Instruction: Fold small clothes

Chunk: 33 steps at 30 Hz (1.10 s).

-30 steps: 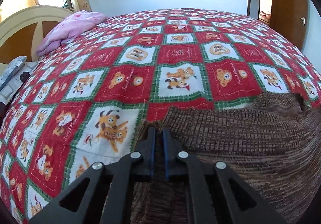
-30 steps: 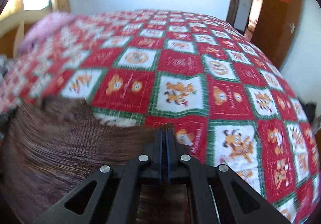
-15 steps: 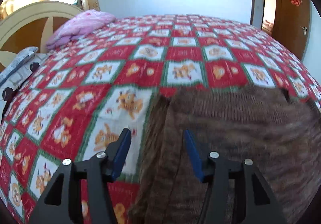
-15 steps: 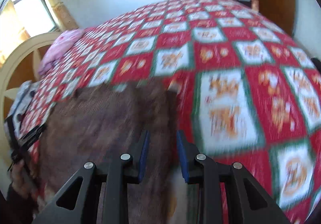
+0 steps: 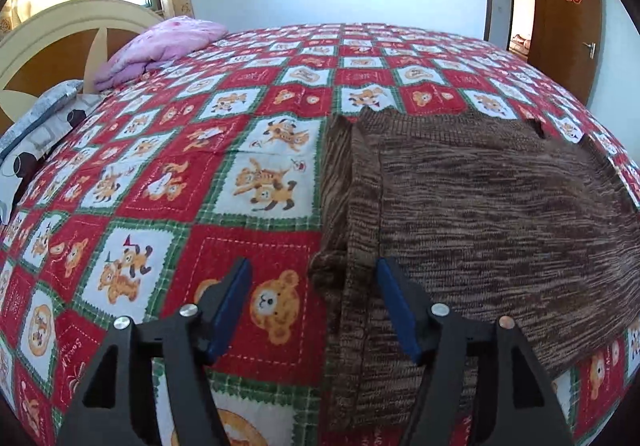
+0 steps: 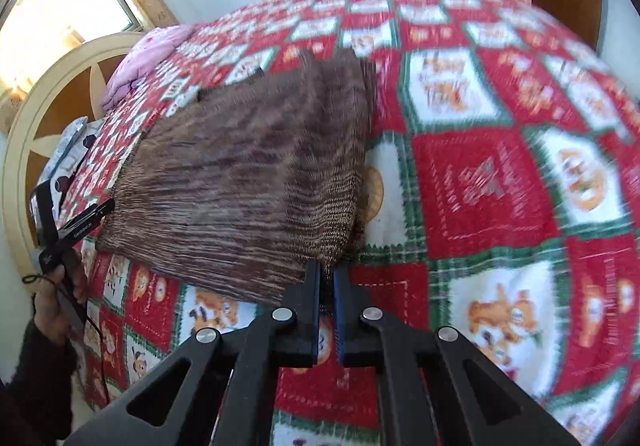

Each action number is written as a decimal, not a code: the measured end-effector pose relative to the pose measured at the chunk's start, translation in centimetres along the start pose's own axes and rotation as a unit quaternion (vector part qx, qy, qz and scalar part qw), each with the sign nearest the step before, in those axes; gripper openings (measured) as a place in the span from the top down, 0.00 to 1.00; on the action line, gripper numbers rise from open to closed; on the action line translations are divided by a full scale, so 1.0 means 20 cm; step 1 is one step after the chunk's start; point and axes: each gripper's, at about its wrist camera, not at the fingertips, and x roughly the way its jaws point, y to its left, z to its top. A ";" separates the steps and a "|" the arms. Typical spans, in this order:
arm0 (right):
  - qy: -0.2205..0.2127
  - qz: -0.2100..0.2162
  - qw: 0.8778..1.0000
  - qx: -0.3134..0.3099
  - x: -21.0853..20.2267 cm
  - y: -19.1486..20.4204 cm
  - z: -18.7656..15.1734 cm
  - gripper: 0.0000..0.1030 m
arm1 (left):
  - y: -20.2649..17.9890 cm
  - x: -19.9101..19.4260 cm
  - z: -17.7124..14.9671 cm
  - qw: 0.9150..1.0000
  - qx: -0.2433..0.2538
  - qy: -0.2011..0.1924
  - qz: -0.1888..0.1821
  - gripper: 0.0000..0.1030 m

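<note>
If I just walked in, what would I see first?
First, the big red and green bedspread with cartoon bears and dogs, covering the whole bed. On it lies a brown knitted sweater, near the front edge. The right gripper is shut on the sweater's near corner, while the left gripper is opening over its other edge without pinching it. A pink pillow sits by the headboard.

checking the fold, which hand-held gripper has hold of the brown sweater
The right hand-held gripper: its jaws are pinched on the brown sweater's corner. The left hand-held gripper is opening, gripping nothing.
</note>
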 end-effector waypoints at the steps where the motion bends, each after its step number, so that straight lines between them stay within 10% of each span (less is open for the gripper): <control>1: -0.004 -0.001 1.000 -0.001 -0.03 0.01 -0.01 0.96 | 0.01 0.00 0.00 1.000 -0.006 0.001 0.004 0.29; 12: -0.005 -0.067 0.998 -0.013 0.00 0.01 -0.13 0.89 | 0.03 -0.01 -0.08 1.000 -0.006 0.010 -0.025 0.32; 22: -0.015 -0.070 0.997 0.015 0.03 0.00 -0.12 0.89 | 0.02 -0.11 -0.17 0.996 0.019 -0.012 -0.090 0.93; 33: -0.028 -0.077 0.996 0.026 0.03 -0.02 -0.15 0.74 | 0.04 -0.11 -0.18 0.993 0.004 -0.004 -0.116 0.77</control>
